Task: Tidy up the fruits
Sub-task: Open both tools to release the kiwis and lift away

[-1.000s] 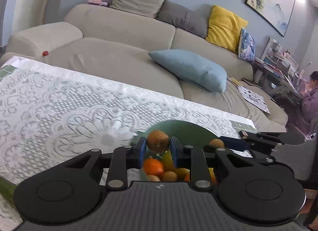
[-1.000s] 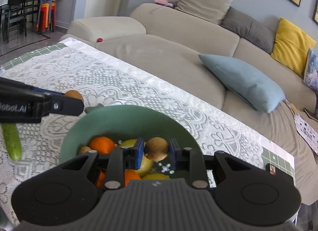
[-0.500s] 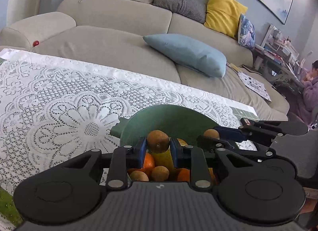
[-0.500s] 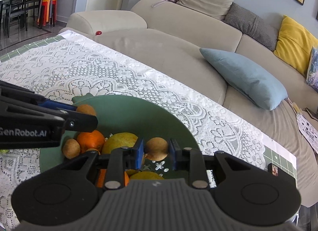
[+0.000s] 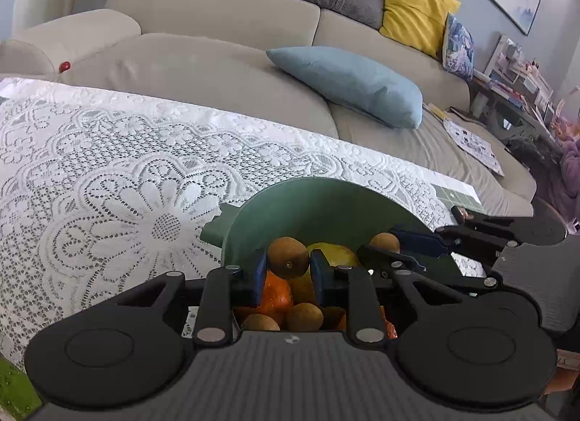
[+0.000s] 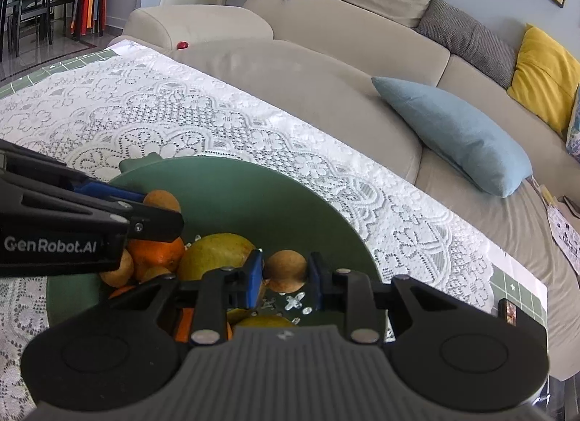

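Note:
A green bowl [image 5: 308,203] [image 6: 253,196] on the lace tablecloth holds oranges [image 6: 156,254], yellow-green fruit [image 6: 214,254] and several small brown fruits. My left gripper [image 5: 288,267] is shut on a brown kiwi [image 5: 288,256], held just over the near side of the bowl. My right gripper [image 6: 284,276] is shut on a second, paler brown kiwi [image 6: 284,270], low inside the bowl above its bare bottom. In the left wrist view the right gripper [image 5: 391,245] reaches in from the right with its kiwi [image 5: 384,241]. The right wrist view shows the left gripper [image 6: 163,207] entering from the left with its kiwi [image 6: 161,200].
The white lace tablecloth [image 5: 108,174] covers a table with a green grid mat [image 6: 518,287] showing at its edges. A beige sofa [image 5: 224,22] with a blue cushion [image 5: 348,84] lies beyond the far edge. A green cucumber [image 5: 14,388] lies at the lower left.
Both grippers have sunk toward the bowl with their kiwis still gripped. The left gripper has come over the bowl's rim, closer to the right one.

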Demonstrator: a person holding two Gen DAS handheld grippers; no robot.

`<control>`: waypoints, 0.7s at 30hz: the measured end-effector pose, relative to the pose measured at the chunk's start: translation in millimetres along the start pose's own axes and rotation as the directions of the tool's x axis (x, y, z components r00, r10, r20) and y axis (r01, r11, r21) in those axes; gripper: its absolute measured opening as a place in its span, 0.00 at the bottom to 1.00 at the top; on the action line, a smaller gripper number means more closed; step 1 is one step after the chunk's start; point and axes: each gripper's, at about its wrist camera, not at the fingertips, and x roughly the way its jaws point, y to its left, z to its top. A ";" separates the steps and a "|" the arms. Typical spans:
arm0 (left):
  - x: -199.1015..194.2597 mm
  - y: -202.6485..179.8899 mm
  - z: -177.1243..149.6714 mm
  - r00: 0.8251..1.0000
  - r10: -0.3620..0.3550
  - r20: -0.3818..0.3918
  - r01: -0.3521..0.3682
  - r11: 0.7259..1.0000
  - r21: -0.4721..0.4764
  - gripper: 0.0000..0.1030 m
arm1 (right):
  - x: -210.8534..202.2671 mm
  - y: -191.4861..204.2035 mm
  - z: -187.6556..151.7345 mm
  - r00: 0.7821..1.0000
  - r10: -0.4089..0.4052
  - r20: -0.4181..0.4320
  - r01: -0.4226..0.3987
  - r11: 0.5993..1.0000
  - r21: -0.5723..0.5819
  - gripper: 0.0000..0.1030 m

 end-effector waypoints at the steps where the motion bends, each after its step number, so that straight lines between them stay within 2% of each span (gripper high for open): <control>1: 0.1 -0.7 -0.2 1.000 0.000 0.000 0.000 1.000 0.003 0.27 | 0.2 0.0 0.1 1.000 0.001 0.001 -0.001 1.000 -0.001 0.24; 9: 0.7 -4.9 -1.2 1.000 0.000 -0.009 0.000 1.000 0.028 0.27 | -2.0 2.2 -1.4 1.000 0.000 0.010 0.000 1.000 -0.025 0.24; 12: -0.6 -5.1 -1.7 1.000 -0.002 -0.012 0.003 1.000 0.031 0.35 | -4.7 4.9 -0.3 1.000 0.003 0.014 -0.003 0.999 -0.045 0.25; 13: -1.6 -5.4 -1.8 1.000 -0.003 -0.012 0.003 1.000 0.031 0.41 | -6.1 6.7 -0.1 1.000 0.002 0.018 -0.001 0.998 -0.057 0.29; 17: -9.9 -7.2 -1.1 1.000 -0.004 0.003 0.003 0.999 0.053 0.47 | -13.9 11.7 0.1 0.999 -0.012 0.040 0.016 0.995 -0.095 0.37; 21: -21.6 -8.9 -0.4 1.000 -0.012 0.023 0.010 0.997 0.080 0.58 | -23.5 13.8 -0.5 0.998 -0.027 0.062 0.033 0.994 -0.107 0.49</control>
